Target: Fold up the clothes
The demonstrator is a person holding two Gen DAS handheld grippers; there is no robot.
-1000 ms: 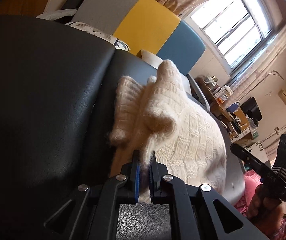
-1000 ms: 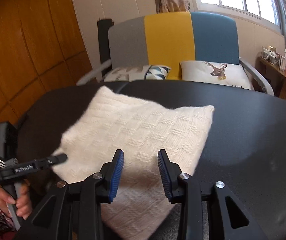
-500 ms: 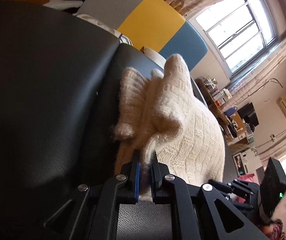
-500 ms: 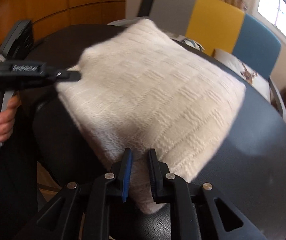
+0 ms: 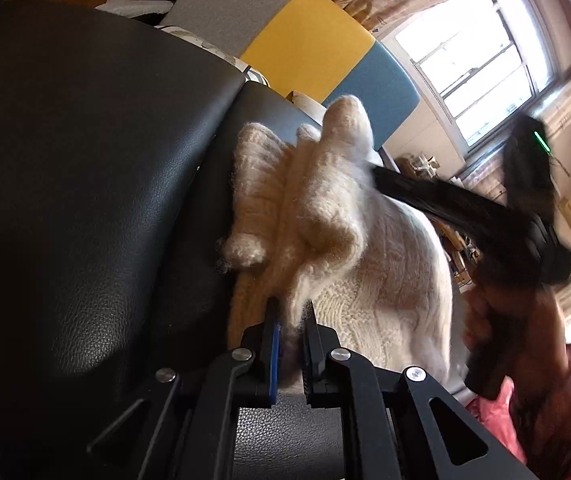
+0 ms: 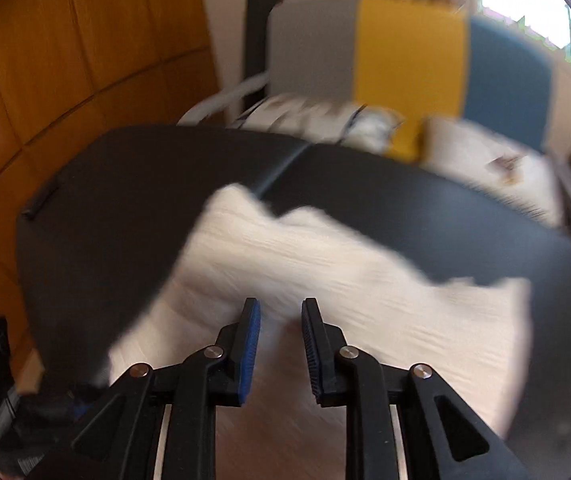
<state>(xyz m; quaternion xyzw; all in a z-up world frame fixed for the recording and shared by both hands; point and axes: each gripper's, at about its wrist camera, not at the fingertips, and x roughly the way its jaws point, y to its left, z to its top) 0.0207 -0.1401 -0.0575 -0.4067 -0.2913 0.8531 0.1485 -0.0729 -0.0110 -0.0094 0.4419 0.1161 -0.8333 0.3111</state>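
Note:
A cream knitted sweater [image 5: 365, 240] lies bunched on a black padded table [image 5: 85, 160]. My left gripper [image 5: 291, 312] is shut on the sweater's near edge, where a fold of knit sits between the blue pads. In the left wrist view, the right gripper [image 5: 377, 174] reaches onto the sweater's far side and is blurred by motion, with a person's hand [image 5: 497, 320] on its handle. In the right wrist view, the right gripper [image 6: 279, 320] is shut on a raised fold of the sweater [image 6: 325, 264], which lies across the table [image 6: 125, 184].
A chair with a grey, yellow and blue back [image 6: 405, 48] holds printed cushions [image 6: 477, 152] behind the table. A wood-panelled wall [image 6: 65, 40] is on the left, and a bright window [image 5: 477, 52] is beyond the chair. Cluttered shelves stand under the window.
The right gripper went from open above the sweater to shut on its edge, then swung up and across with the fabric. The left gripper stayed shut on the sweater.

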